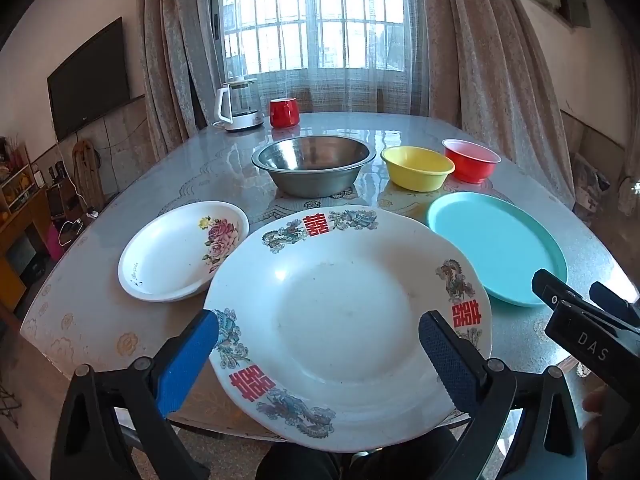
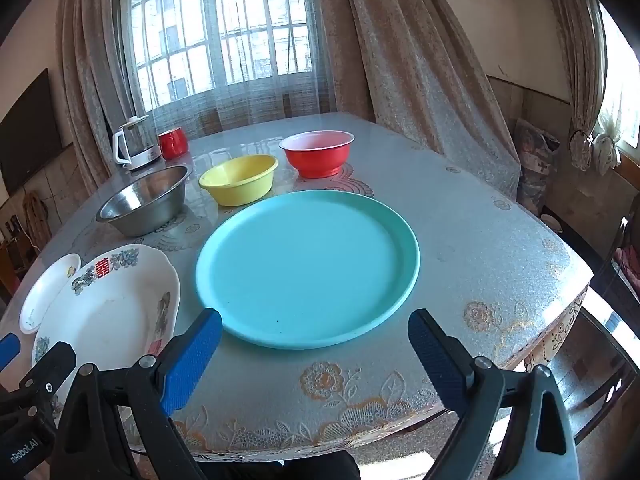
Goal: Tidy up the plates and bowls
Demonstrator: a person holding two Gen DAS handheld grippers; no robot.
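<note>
Plate (image 1: 340,320) white; dragon motifs, red characters

You have a dragon plate (image 1: 344,320) nearest, floral plate (image 1: 180,256) left, teal plate (image 2: 308,272) right, and steel bowl (image 1: 314,166), yellow bowl (image 1: 416,168) and red bowl (image 1: 472,160) behind.

Daylight pours through a barred window (image 1: 316,16) hung with sheer netting and heavy beige curtains (image 1: 472,40). A dark television (image 1: 90,80) hangs on the left wall above wooden shelves (image 1: 20,208). The table (image 2: 480,240) wears a glossy floral cover.
</note>
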